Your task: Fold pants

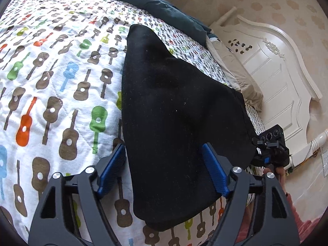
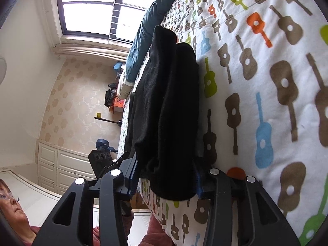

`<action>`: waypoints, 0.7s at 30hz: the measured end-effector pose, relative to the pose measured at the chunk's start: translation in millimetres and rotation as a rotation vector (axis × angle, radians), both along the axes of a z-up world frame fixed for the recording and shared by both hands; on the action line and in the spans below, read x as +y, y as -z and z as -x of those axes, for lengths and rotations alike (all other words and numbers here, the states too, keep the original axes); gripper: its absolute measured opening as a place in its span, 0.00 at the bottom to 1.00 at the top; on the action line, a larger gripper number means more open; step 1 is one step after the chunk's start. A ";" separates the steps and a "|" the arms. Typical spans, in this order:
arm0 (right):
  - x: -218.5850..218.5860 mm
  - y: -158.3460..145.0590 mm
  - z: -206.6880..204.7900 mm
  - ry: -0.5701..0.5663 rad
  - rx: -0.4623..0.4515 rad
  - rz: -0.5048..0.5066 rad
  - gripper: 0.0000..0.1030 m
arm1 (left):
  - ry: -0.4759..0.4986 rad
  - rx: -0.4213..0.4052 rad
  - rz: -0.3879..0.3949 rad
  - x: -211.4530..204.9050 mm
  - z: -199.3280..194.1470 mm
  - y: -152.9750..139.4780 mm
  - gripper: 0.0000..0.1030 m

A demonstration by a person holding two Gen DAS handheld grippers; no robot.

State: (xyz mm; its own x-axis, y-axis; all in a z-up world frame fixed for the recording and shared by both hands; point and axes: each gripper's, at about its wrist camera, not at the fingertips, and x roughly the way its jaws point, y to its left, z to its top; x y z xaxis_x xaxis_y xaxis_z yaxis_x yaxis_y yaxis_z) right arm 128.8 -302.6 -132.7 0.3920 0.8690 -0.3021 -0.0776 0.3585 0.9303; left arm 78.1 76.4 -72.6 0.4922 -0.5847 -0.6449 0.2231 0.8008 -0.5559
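The black pants point(image 1: 174, 110) lie folded on the guitar-print quilt point(image 1: 51, 82), near the bed's edge. My left gripper point(image 1: 164, 153) is open, its blue pads point(image 1: 213, 168) standing on either side of the near end of the pants, with nothing held. In the right wrist view the pants point(image 2: 170, 106) are a thick folded bundle. My right gripper point(image 2: 166, 176) straddles the bundle's near end with its jaws wide apart; the fingertips are partly hidden by the cloth. The right gripper also shows in the left wrist view point(image 1: 270, 149) at the far side of the pants.
A dark teal blanket point(image 1: 143, 0) lies along the far side of the bed. A beige pillow point(image 1: 242, 78) and white headboard point(image 1: 276, 61) are at the right. The person point(image 2: 12, 205) stands by the bed edge. A window point(image 2: 92, 8) and white drawers point(image 2: 61, 168) are behind.
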 end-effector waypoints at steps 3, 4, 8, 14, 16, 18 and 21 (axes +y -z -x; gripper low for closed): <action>-8.5 1.7 9.1 0.021 0.002 -0.021 0.43 | -0.017 -0.008 -0.006 -0.9 6.1 -1.5 0.84; -10.6 2.0 11.6 0.027 0.001 -0.025 0.43 | -0.019 -0.010 -0.008 -1.6 8.2 -2.0 0.87; -19.0 3.8 24.5 0.050 -0.005 -0.035 0.45 | -0.027 -0.016 -0.025 -5.3 17.9 -4.7 0.93; -27.6 3.9 38.5 0.089 -0.022 -0.054 0.50 | -0.049 -0.005 0.006 -3.2 33.4 -3.1 0.97; -28.9 4.2 45.6 0.103 -0.026 -0.054 0.53 | -0.050 -0.006 0.004 -3.8 40.5 -3.0 0.97; -29.4 2.6 52.8 0.119 -0.032 -0.035 0.54 | -0.048 -0.001 -0.011 -6.4 47.4 -3.7 0.97; -24.6 -3.1 63.0 0.146 -0.038 0.039 0.57 | -0.067 -0.004 -0.083 -15.0 58.5 -5.8 0.97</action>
State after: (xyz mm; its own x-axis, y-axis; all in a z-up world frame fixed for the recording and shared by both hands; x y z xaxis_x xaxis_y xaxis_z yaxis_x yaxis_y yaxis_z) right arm 65.7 -327.1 -129.6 0.5251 0.7899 -0.3168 -0.0570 0.4040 0.9130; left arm 19.6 61.3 -66.7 0.5311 -0.4955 -0.6874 0.1701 0.8570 -0.4863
